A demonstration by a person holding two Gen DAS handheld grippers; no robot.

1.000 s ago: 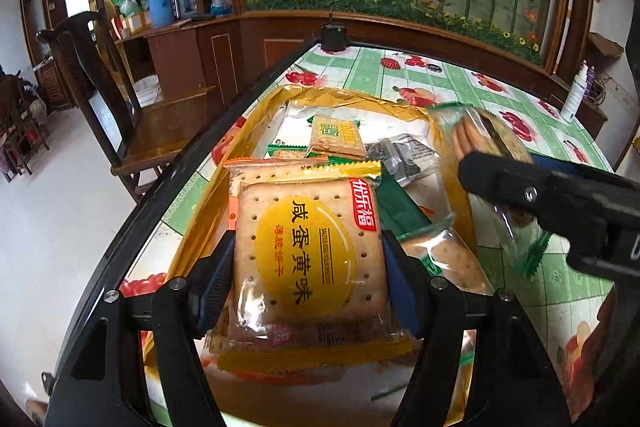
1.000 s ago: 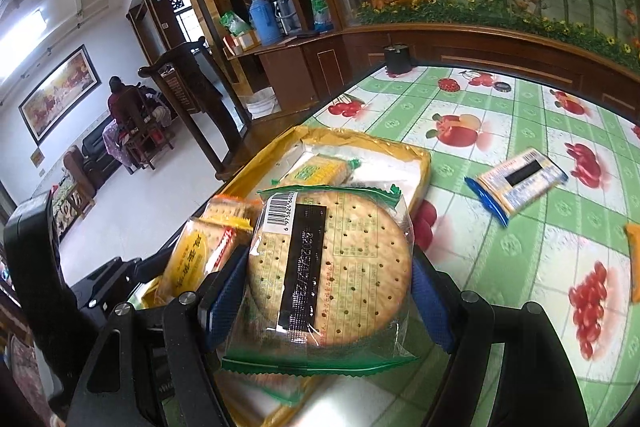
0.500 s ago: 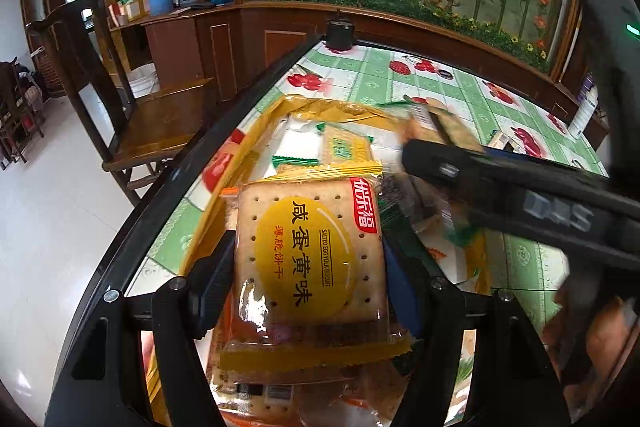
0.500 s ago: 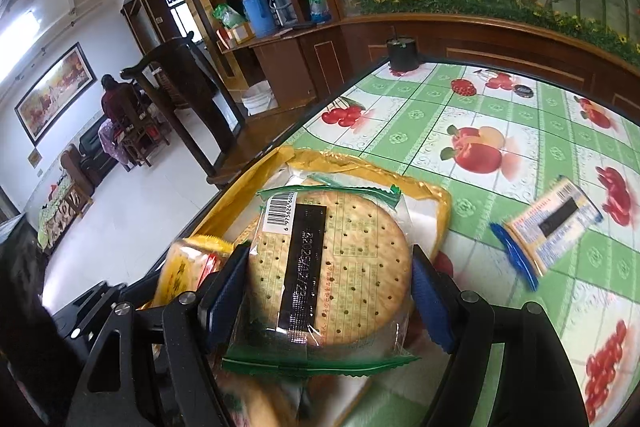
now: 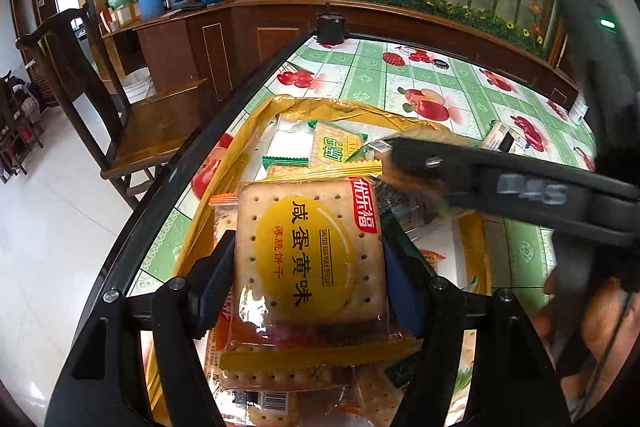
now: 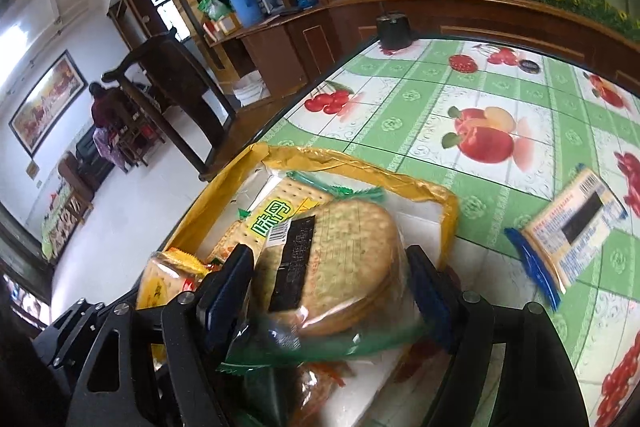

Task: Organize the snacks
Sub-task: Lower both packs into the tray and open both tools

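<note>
We see the surface (image 6: 472,95) under a fruit-print cloth, and on it near the edge a yellow-lined snack tray (image 5: 256,123) holding several packets. Our left claw (image 5: 310,267) grips a square salted egg yolk biscuit pack (image 5: 308,251) over the tray. Our right claw (image 6: 332,291) clamps a round cracker pack (image 6: 344,259) above it. 1 blue-edged packet (image 6: 572,231) lies beside the tray.
</note>
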